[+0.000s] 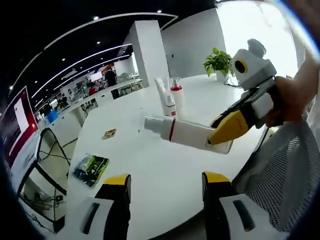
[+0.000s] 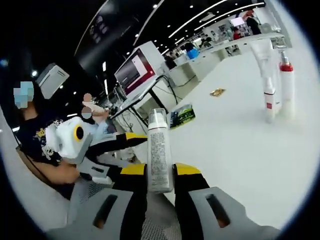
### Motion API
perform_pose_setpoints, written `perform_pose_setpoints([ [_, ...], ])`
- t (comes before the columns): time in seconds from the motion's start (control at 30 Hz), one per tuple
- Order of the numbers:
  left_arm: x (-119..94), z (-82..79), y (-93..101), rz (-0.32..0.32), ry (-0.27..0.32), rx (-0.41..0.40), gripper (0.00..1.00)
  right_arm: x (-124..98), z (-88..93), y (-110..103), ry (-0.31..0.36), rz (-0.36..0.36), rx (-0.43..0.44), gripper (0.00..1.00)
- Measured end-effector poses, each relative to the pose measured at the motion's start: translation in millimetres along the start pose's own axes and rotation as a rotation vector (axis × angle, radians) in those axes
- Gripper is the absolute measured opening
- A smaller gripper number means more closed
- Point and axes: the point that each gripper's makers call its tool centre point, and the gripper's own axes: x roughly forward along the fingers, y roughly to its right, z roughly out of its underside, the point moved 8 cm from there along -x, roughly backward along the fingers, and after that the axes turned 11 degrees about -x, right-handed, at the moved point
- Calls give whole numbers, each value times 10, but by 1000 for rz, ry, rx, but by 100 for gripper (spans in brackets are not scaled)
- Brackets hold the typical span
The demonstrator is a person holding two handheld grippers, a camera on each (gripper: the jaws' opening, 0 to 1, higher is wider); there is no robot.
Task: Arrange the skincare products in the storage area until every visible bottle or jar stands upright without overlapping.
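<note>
The right claw (image 2: 160,172) holds a white spray bottle (image 2: 158,150) tight between its 2 jaws. In the left gripper view the same bottle (image 1: 186,132) lies sideways in the air above the white desk (image 1: 150,175), out in front of the left claw (image 1: 165,185). The left claw is wide open and holds nothing.

I think the step in hand is carrying this bottle to its spot. Next it needs to be turned upright and set down near the 2 standing things far ahead of the right claw, a white tube (image 2: 267,75) and a red-capped bottle (image 2: 286,85), without touching them.

The right gripper view shows the bottle's label close up. The left gripper view shows a potted plant (image 1: 218,62) beyond the right claw.
</note>
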Motion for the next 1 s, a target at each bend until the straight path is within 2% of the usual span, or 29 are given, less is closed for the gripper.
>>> perform_pose_setpoints([
  [0.07,-10,-86,-51,-10,46,-58,59,-35,-54,-11,41,2,8,17],
  [0.13,-8,-185,-58,16,89,-129,61,-85,-104,-24,85,0,13,17],
  [0.2,4,-294,-37,55,130,-185,63,-144,-123,-38,125,-7,40,17],
  [0.3,42,-387,13,125,196,-275,71,-213,-112,-18,138,4,56,17],
  [0.33,55,-395,24,160,220,-351,72,-228,-127,-9,147,9,62,17],
  [0.4,63,-426,53,249,268,-521,73,-274,-195,5,211,9,98,17],
  [0.43,62,-448,70,340,260,-599,73,-294,-211,9,227,7,104,17],
  [0.47,62,-469,46,360,278,-623,72,-325,-229,4,248,3,116,17],
  [0.5,56,-511,36,400,333,-666,70,-333,-230,2,252,2,120,17],
  [0.53,48,-527,44,449,345,-724,70,-355,-234,-1,261,-4,128,17],
  [0.57,40,-533,52,499,339,-798,69,-365,-239,-6,269,-8,141,17],
  [0.6,32,-539,55,543,359,-859,69,-380,-244,-11,279,-14,155,17],
  [0.7,12,-555,90,626,365,-896,65,-385,-266,-59,296,-53,155,17],
  [0.77,30,-542,148,681,327,-957,64,-375,-288,-112,306,-107,164,17],
  [0.8,31,-535,196,719,304,-961,64,-362,-304,-146,314,-138,170,17],
  [0.9,48,-526,242,747,277,-933,61,-325,-339,-235,315,-218,175,17],
  [1.0,19,-531,263,838,261,-979,52,-288,-337,-301,292,-276,193,17],
])
